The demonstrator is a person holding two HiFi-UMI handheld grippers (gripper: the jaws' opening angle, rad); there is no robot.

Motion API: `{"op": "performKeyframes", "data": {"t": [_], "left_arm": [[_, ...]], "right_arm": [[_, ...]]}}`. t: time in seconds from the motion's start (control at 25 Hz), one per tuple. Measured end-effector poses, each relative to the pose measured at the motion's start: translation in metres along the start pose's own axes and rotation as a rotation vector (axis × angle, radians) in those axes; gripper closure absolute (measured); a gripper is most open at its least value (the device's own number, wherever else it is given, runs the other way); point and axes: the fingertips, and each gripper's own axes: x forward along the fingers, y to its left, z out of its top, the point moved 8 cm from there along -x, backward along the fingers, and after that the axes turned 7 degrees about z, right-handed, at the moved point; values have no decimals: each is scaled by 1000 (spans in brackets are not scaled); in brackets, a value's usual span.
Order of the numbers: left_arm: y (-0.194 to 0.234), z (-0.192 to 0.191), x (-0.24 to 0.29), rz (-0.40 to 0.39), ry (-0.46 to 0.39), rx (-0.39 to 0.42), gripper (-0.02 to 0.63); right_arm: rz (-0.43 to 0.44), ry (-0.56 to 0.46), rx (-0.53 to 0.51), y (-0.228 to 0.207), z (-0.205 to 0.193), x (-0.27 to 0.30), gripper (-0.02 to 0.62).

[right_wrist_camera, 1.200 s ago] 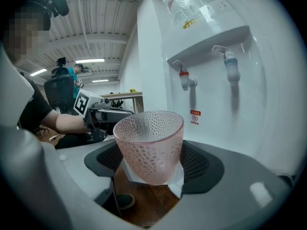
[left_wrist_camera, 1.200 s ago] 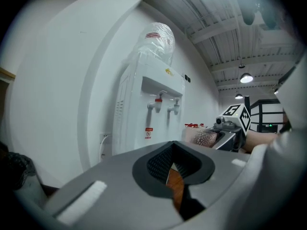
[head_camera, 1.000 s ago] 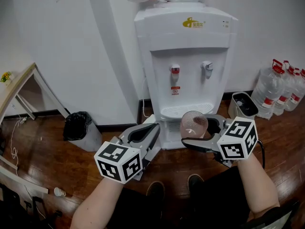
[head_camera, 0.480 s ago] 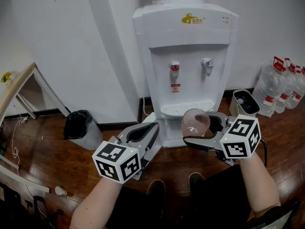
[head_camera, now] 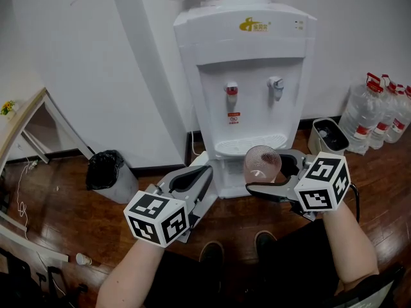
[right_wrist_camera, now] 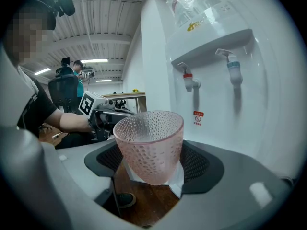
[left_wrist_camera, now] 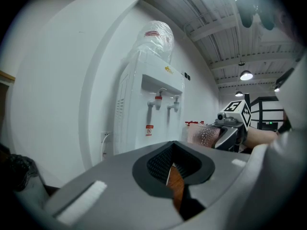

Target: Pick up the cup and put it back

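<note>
— Cup [right_wrist_camera: 150, 145]: where is it, and what can't be seen?
— It is clamped upright in the right tongs [right_wrist_camera: 151, 163], in the air before the water dispenser [head_camera: 244, 88]. In the head view the tongs hide its base. It is pink, dimpled, translucent glass, seemingly empty.
— Left tongs [left_wrist_camera: 173, 169]?
— Closed on nothing, tips together, held low beside the right.

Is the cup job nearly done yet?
Picking up looks done: the right tool is shut on the pink cup, held in the air before the water dispenser. The left tool is shut and empty. Putting the cup back is left.
</note>
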Motion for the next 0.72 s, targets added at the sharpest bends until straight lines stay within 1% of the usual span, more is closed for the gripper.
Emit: {"op": "performKeyframes", "data": {"t": [0.2,0.52,0.72], "left_arm": [[1,-1,0,6,4,7,399],[7,-7,3,49,21,10,399],[9,-14,8,37,42,18,399]], "right_arm": [[-3,-2,2,0,0,0,224],[-3,11,14,-6,-6,4,224],[-7,11,17,-11,-8,5,224]]}}
